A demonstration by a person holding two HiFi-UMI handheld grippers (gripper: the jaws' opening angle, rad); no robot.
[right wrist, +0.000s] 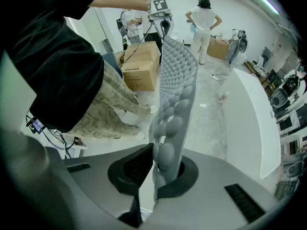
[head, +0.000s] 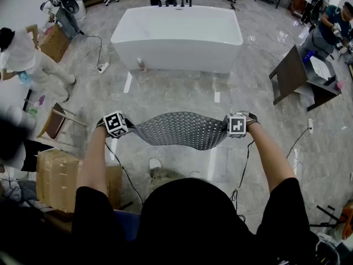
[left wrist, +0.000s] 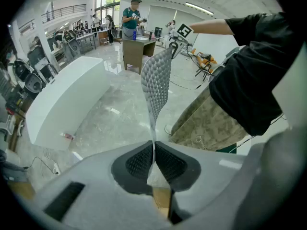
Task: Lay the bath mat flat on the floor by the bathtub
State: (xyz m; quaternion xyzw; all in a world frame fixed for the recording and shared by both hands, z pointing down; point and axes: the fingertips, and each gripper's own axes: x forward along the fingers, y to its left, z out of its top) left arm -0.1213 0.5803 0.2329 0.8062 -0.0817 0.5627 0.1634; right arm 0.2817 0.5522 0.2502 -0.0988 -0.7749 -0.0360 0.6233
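A: Where is the bath mat (head: 179, 130)?
B: Up in the air, stretched between both grippers and sagging in the middle, above the floor (head: 182, 93) in front of the bathtub (head: 176, 37).
A: And the jaws?
B: The left gripper (left wrist: 154, 159) pinches one end; the right gripper (right wrist: 156, 164) clamps the other.

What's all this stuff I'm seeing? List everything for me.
bath mat: one, grey, bumpy, stretched in mid-air
bathtub: one, white, straight ahead
floor: one, grey marbled, all around
cardboard boxes: two, brown, left
desk: one, dark brown, right
bystander in white: one, far left
bystander in teal: one, far right
left gripper: one, grey, shut on the mat's left end
right gripper: one, grey, shut on the mat's right end
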